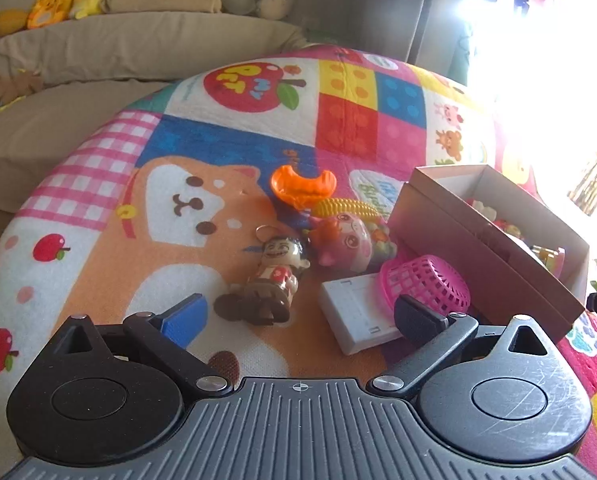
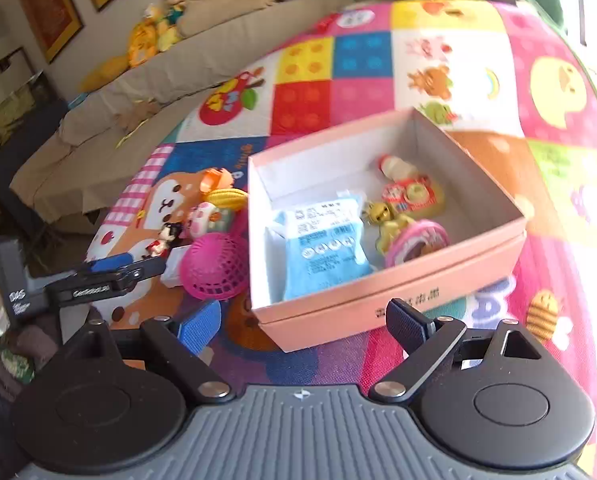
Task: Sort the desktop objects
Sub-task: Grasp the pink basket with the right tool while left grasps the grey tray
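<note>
Setting: a quilted play mat (image 1: 226,184) in bright patchwork, a beige sofa (image 1: 138,40) with soft toys behind it, strong window glare at one side.

Item, left gripper (image 1: 302,316): we find its jaws spread wide and empty, pointing down at the loose pile. Directly ahead of it and nearest lies the doll figure (image 1: 276,276), flat on the mat, its long axis running from the feet near the claw to the head farther off, tilted slightly to the right. Just to the right lie a white rectangular block (image 1: 354,316) and, resting on its far edge, a pink mesh basket (image 1: 426,286) tipped on its side. Beyond these: a pink pig toy (image 1: 346,244), a yellow corn cob (image 1: 348,208), an orange scoop-like piece (image 1: 302,186).

Item, right gripper (image 2: 306,324): jaws likewise wide apart, nothing between them, poised at the near wall of the pink box (image 2: 378,300).

Item, box contents: a blue packet (image 2: 322,236), several small toys.

Judgement: we take the remaining pile to lie left of the box, within the left gripper's reach; the doll figure is its nearest candidate, best grasped across its narrow waist.
</note>
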### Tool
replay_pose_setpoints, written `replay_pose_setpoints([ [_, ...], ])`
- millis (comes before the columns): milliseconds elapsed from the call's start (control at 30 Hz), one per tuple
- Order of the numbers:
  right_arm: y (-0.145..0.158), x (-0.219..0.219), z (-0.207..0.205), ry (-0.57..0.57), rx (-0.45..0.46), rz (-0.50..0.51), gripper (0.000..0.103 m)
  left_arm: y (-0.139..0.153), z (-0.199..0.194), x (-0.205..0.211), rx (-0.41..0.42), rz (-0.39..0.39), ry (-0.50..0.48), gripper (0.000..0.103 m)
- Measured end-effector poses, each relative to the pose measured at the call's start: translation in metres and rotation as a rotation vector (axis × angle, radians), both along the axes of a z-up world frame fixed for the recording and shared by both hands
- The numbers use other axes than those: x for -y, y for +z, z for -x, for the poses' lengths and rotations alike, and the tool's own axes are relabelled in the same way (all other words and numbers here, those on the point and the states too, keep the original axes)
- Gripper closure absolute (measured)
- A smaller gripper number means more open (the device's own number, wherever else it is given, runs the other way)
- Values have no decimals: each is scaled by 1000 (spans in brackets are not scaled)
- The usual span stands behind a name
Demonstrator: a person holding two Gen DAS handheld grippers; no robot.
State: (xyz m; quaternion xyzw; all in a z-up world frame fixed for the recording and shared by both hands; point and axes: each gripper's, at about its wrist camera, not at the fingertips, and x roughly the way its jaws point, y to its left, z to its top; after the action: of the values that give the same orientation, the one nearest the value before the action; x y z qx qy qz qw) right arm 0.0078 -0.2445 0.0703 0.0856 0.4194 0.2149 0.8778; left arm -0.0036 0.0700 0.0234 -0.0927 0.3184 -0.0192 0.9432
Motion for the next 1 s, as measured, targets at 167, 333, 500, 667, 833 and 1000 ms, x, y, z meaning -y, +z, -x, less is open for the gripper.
replay_pose_setpoints([
  [167,-20,-22,-21,33,13,-116,10,3,8,-6,-5,-28,21,1],
  [333,-17,-75,-48,125,112,-136,10,3,13,-16,-16,-33,50,1],
  [500,-18,-130,-43,242,188,-42,11,6,19,-22,-20,-67,73,1],
  [667,-34,-159,-39,248,214,88,24,9,27,-28,-22,-93,119,1],
  [833,-44,-159,-43,216,197,109,42,17,36,-25,-21,-104,129,1],
  [1000,-39,-136,-10,278,203,132,42,21,37,-6,-7,-124,35,0],
])
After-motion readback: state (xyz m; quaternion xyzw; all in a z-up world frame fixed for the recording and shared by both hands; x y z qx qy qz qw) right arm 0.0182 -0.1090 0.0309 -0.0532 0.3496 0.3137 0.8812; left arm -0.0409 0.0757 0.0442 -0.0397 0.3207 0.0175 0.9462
